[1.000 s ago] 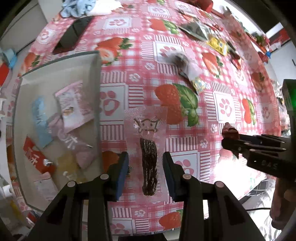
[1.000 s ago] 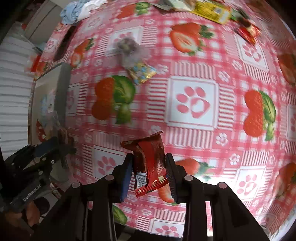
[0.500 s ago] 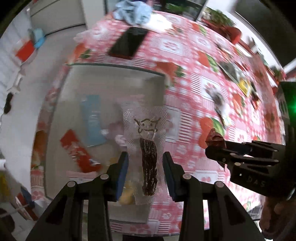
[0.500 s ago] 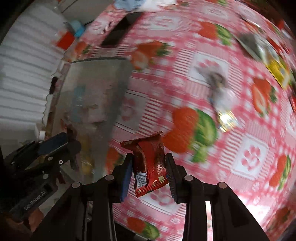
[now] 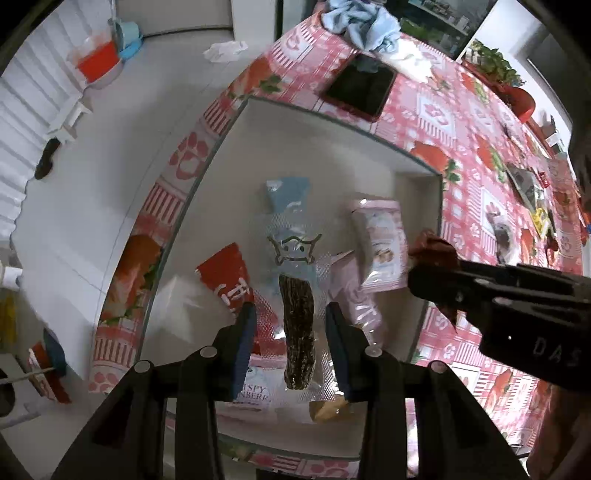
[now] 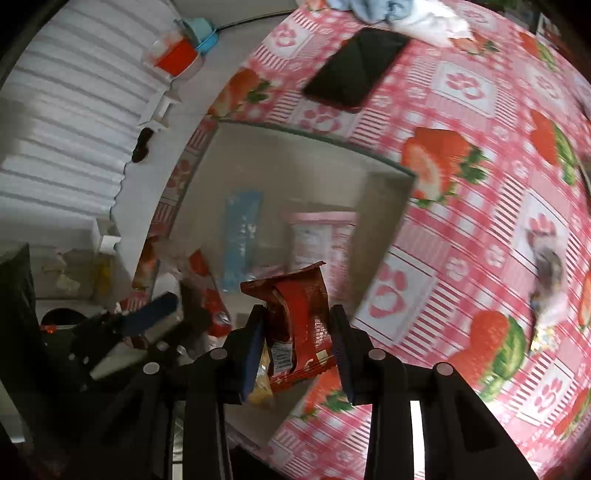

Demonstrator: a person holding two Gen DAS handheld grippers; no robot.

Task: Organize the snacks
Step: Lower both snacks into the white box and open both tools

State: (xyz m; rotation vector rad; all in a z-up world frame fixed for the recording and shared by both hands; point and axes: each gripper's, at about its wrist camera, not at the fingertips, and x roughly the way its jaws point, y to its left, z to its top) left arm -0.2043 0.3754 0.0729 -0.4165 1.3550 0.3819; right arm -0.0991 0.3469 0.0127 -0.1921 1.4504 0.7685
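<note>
Left gripper [image 5: 290, 341] low centre in the left wrist view, jaws pinching a clear packet with a dark snack stick [image 5: 297, 332], held above the open grey box [image 5: 317, 155] that fills the middle of that frame. Inside the box: a light blue packet [image 5: 288, 194] near centre, a pink-and-white packet [image 5: 382, 243] right of it, a red packet with white characters [image 5: 227, 280] to the left, a white pouch with partly readable print [image 5: 255, 393] at the bottom edge, just behind the left jaw.

Right gripper [image 6: 297, 349] low centre in the right wrist view, jaws pinching a crumpled red wrapper [image 6: 299, 328], poised over the box's near right corner. Same gripper seen from the side at the right edge of the left wrist view [image 5: 432, 273], red wrapper poking out at its tip, over the box's right wall.

Box set at the left end of the tabletop [image 6: 461, 184] with its pink check, strawberry and paw-print cloth. Black phone [image 5: 358, 88] flat on the cloth just beyond the box, upper centre; blue cloth bundle [image 5: 365, 26] at the top edge. Loose snack packets [image 5: 524, 184] scattered far right, well apart from the box; one blurred clear packet [image 6: 550, 280] at the right of the right wrist view
</note>
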